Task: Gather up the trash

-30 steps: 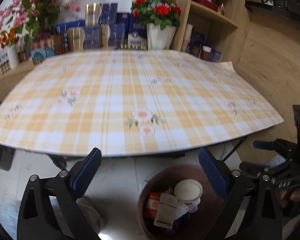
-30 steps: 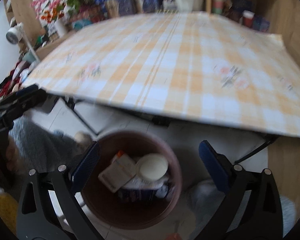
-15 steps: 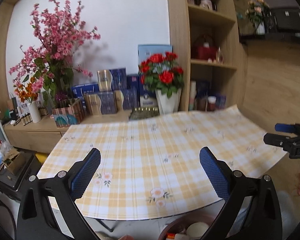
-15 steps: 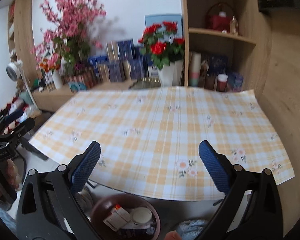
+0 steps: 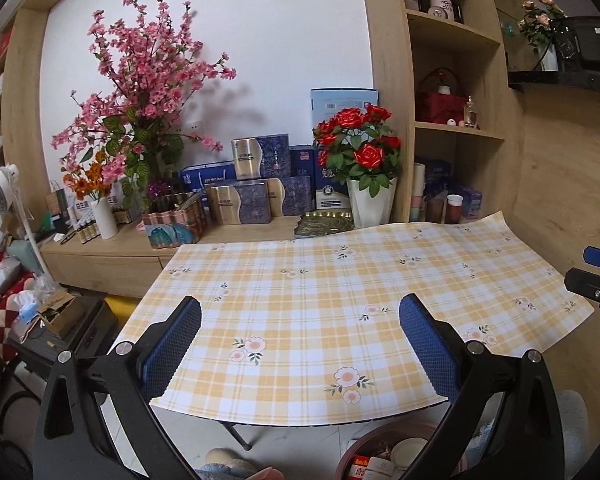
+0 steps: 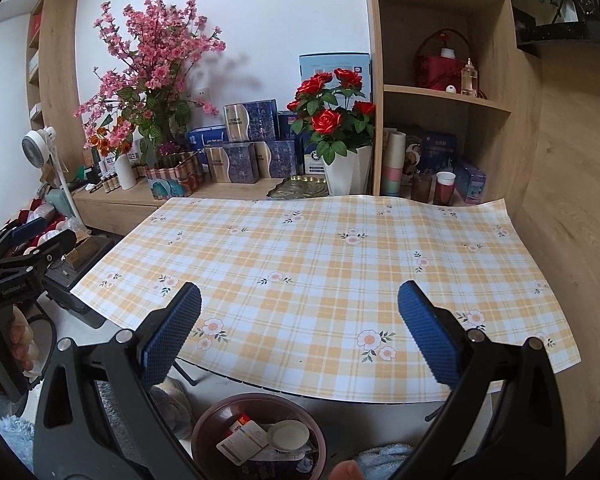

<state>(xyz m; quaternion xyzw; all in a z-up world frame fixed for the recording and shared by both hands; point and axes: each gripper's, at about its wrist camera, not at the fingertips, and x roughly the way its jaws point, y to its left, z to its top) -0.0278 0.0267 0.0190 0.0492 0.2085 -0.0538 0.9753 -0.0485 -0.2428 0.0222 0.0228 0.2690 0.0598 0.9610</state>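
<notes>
Across the middle of both views lies a table covered with a yellow checked tablecloth with small flower prints; its surface carries nothing. Behind it, at the far side, stands a wooden shelf unit with blue boxes, a big bunch of pink blossoms to the left and a white pot of red roses nearer to the right. On the floor at the near edge of the table, partly under it, stands a round brown trash bin. Inside it lie a white round lid and a printed wrapper, touching each other.

Over the near edge of the table hangs the left gripper, its blue-padded fingers spread wide with nothing between them. Beside it the right gripper hangs the same way above the bin, fingers also wide apart and holding nothing. Each gripper shows at the edge of the other's view, held by a hand.
</notes>
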